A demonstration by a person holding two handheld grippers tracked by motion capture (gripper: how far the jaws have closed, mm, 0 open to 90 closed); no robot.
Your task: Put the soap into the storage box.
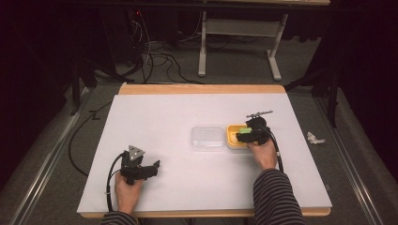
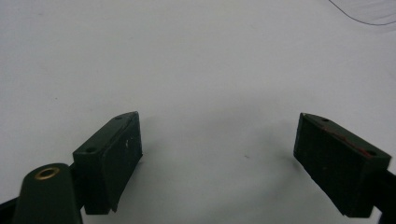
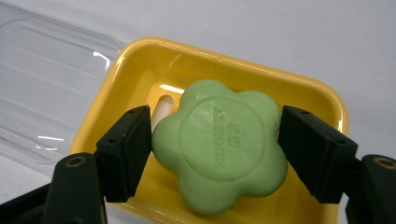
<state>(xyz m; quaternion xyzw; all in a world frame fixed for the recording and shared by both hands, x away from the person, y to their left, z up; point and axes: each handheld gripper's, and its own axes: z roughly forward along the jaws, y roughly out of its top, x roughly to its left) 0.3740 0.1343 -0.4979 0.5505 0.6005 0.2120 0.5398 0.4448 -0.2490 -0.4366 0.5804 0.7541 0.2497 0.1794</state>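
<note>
Right gripper (image 3: 215,154) has its jaws clamped on a green flower-shaped soap (image 3: 219,151), held over the yellow soap dish (image 3: 140,60) beside the clear lid (image 1: 207,138); left gripper (image 2: 217,158) rests on the white counter (image 1: 178,112), jaws released, nothing between them.

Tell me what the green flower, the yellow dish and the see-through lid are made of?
The green flower looks like a bar of soap: matt, waxy, with letters pressed into its top. The yellow dish seems to be hard, glossy plastic, since light glints off its smooth rim. The see-through lid is probably thin clear plastic, with bright streaks of reflection; glass can't be ruled out by look alone.
</note>
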